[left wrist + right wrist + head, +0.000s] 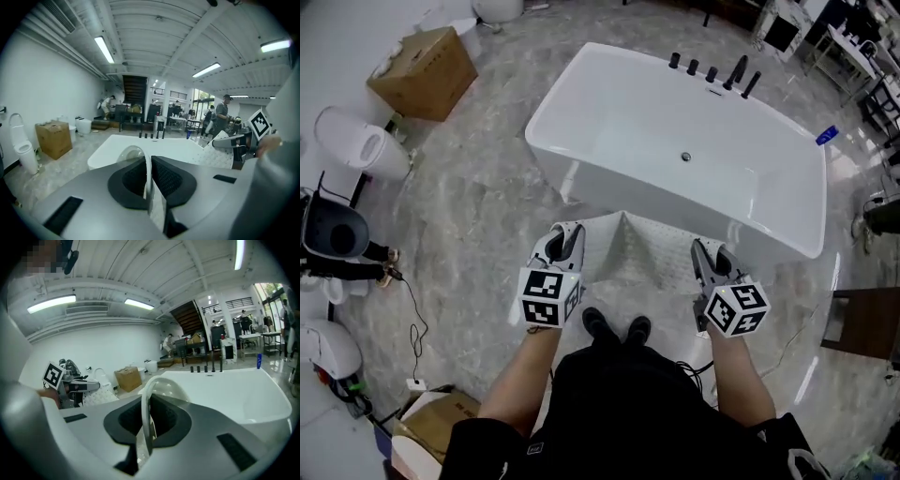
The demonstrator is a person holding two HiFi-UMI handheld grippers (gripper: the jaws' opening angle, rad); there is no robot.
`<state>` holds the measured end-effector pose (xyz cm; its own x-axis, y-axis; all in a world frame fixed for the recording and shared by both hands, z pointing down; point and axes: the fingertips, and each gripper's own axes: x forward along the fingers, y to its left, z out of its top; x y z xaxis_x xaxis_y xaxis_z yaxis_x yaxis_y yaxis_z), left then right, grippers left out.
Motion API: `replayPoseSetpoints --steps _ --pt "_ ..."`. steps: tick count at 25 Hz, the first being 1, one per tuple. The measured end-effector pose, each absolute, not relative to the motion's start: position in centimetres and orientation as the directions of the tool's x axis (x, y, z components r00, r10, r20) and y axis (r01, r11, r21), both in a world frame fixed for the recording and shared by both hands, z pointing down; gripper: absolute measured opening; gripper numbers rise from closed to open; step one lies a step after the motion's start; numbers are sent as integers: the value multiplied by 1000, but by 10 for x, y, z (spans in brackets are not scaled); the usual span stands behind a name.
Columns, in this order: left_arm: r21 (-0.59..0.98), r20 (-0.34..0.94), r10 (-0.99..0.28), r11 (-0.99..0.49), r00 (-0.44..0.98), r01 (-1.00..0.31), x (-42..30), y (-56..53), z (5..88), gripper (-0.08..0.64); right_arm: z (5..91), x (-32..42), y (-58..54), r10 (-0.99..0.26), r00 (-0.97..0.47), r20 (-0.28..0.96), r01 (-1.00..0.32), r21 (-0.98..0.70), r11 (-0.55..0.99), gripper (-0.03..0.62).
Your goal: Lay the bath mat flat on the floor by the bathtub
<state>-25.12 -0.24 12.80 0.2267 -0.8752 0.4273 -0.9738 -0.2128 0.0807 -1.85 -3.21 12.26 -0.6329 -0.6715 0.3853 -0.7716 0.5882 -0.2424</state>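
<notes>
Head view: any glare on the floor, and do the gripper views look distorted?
Head view: bright glare streaks on the glossy floor right of the bathtub. Both gripper views: strong fisheye bending, dark corners, ceiling lights blown out.

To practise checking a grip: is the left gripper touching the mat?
Touching. The left gripper view shows the left gripper with its jaws closed on the mat, whose edge curls up from between them.
</notes>
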Motion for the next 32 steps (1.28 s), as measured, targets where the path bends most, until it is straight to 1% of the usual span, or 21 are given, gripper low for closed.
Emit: replayPoseSetpoints --steps 5,9,14,21,25,29,32 --pt "68 457 -838 -302 299 -951 -185 -7 134 23 134 51 -16 -727 -575 376 -818 -283 500 25" --pt "70 486 -805 -354 341 -933 -147 -8 149 23 154 86 -1 -746 -539 393 -841 -297 451 25" --pt "94 521 -747 -430 412 -898 -113 -13 172 23 177 119 16 -769 -465 438 -881 -313 355 25" --pt "112 513 -702 -517 495 -849 -119 -11 209 23 201 122 38 -795 -352 494 -931 -272 243 25" --pt "106 528 -657 -578 538 -809 -126 -7 243 23 234 115 38 -797 -314 516 -942 -275 193 25" --pt "117 568 -624 -585 537 -803 -127 -14 283 23 277 109 22 -773 -323 546 -934 -314 169 25" --pt "110 591 -625 -563 510 -819 -135 -18 319 23 313 95 11 -752 -350 558 -925 -331 185 25"
